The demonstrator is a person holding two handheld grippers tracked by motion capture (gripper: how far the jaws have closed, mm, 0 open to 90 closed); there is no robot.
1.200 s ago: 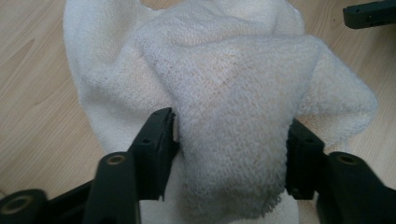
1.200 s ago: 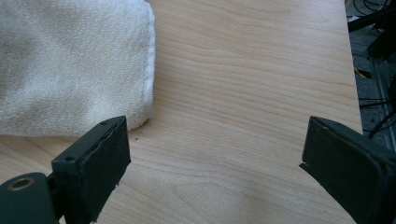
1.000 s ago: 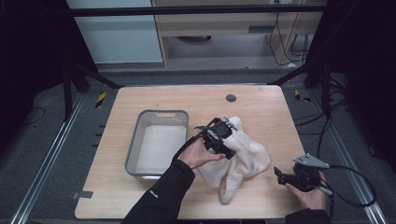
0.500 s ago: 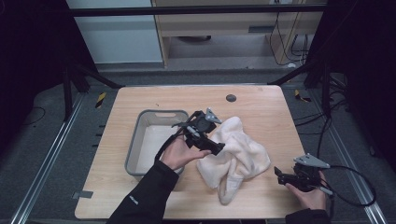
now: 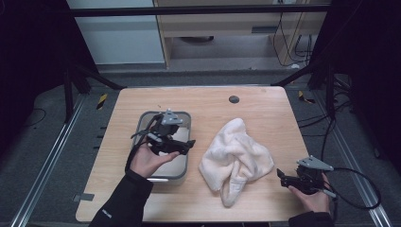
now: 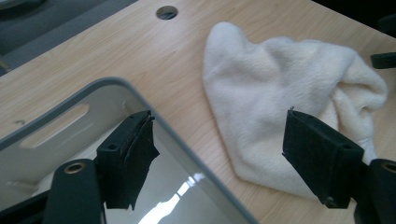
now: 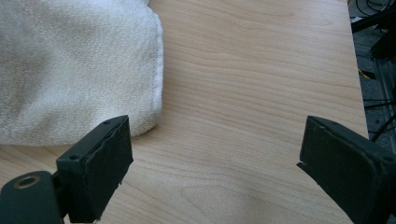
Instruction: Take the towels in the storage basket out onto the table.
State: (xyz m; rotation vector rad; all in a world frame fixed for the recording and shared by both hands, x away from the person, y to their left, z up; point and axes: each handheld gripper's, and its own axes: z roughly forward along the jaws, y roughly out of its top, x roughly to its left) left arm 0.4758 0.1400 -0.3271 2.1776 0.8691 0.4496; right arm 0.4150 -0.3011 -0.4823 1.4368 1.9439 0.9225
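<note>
A crumpled white towel (image 5: 236,151) lies on the wooden table, right of centre. To its left stands a grey metal tray (image 5: 187,163). My left gripper (image 5: 189,144) hovers over the tray's right side and points toward the towel. Its jaws have just been opening and stand open with nothing between them. In the left gripper view (image 6: 219,126) the tray's rim (image 6: 187,140) runs under the left jaw and the towel (image 6: 280,84) lies ahead. My right gripper (image 5: 280,176) rests at the table's front right, open and empty. Its own view (image 7: 212,135) has the towel's hem (image 7: 70,60) at the left.
A round dark hole (image 5: 233,99) sits in the table near its far edge, also in the left gripper view (image 6: 166,12). Bare wood lies right of the towel, up to the table's right edge (image 5: 302,142). Dark frame bars and cables surround the table.
My left gripper has left the towel and travelled left, rising a little, to above the tray. The towel now lies uncovered. The right gripper has stayed where it was.
</note>
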